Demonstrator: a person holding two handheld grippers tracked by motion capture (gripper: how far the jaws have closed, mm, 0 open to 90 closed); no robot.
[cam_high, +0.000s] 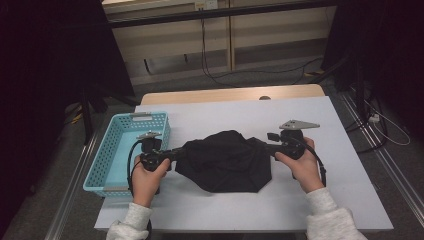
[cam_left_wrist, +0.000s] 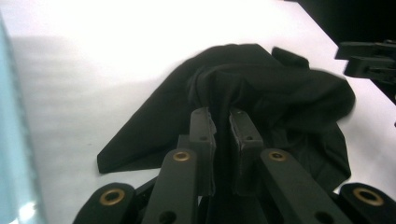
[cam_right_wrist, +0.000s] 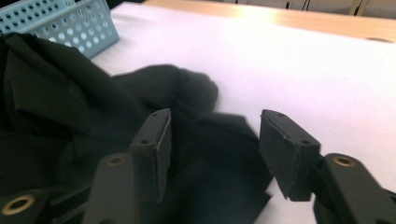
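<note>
Black cloth (cam_high: 226, 160): soft dark fabric, crumpled in loose mound, folds and creases across top, edges spread flat in irregular outline. Lies on white table (cam_high: 280, 120) near middle, just right of blue basket (cam_high: 107, 150). Left edge bunched and pulled up into ridge; right edge lies slack on table.

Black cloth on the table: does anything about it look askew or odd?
The black cloth lies bunched in an uneven heap, not flat. The left gripper pinches a raised fold, while the right gripper stands open over the other edge. Nothing looks torn or spilled; the blue basket sits upright.
</note>
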